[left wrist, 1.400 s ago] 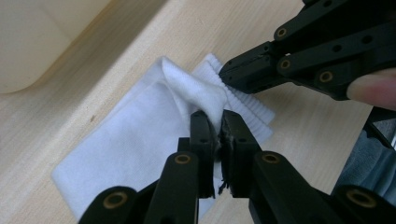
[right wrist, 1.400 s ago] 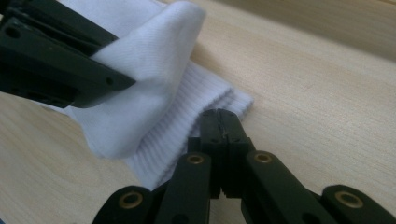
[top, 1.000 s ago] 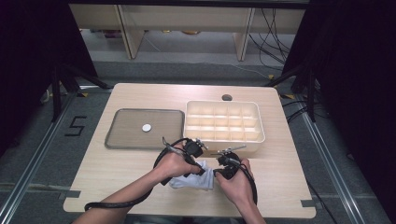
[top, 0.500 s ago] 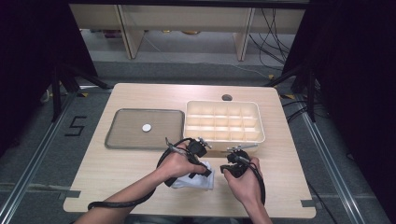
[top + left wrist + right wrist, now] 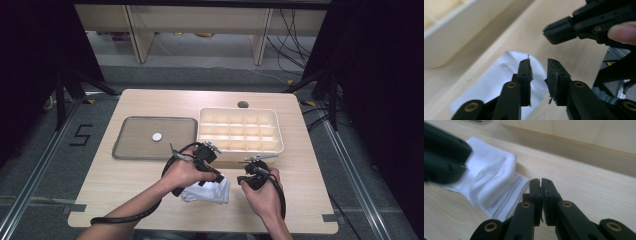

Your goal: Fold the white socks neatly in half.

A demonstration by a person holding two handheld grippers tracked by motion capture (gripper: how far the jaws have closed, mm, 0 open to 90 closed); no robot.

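White sock on the wood table, grid box right behind it

My left gripper (image 5: pixel 537 67) hangs over the soft folded sock (image 5: pixel 207 191), jaws just narrowed, slightly apart, empty. Right gripper (image 5: pixel 541 182) is pressed together beside its ribbed cuff. Sock's long axis runs left-right. Cream plastic organizer (image 5: pixel 239 131) behind; metal tray (image 5: pixel 132 135) left.

White cloth (image 5: pixel 207 191) partly hidden under left hand (image 5: pixel 186 172); far edge blurred.

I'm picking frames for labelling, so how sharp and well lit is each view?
High view: table evenly lit, surroundings dark, mildly soft. Left gripper view: blurred throughout, white cloth smeared, divided box washed out. Right gripper view: the cloth's ribbed edge crisp, background soft.
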